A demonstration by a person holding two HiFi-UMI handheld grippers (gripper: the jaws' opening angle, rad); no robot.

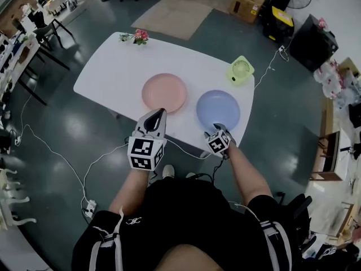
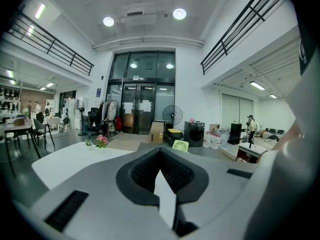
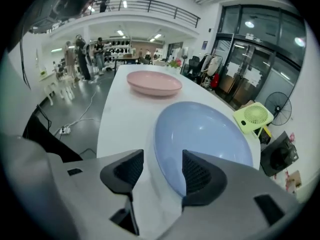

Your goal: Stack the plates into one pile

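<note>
Two plates lie apart on the white tabletop [image 1: 107,72]. The pink plate [image 1: 163,92] sits near the middle, and the blue plate [image 1: 218,109] is at its 4 o'clock, close to the near edge. A green fan [image 1: 241,69] stands at the blue plate's 1 o'clock, and flowers [image 1: 138,36] sit at the far edge, at the pink plate's 11 o'clock.

The left claw [image 2: 161,156] is closed with nothing in it. In the head view its tip shows at the pink plate's 6 o'clock rim. The right claw [image 3: 158,171] is spread wide at the blue plate's 6 o'clock. The plate's near rim lies between its jaws, unclamped.
</note>
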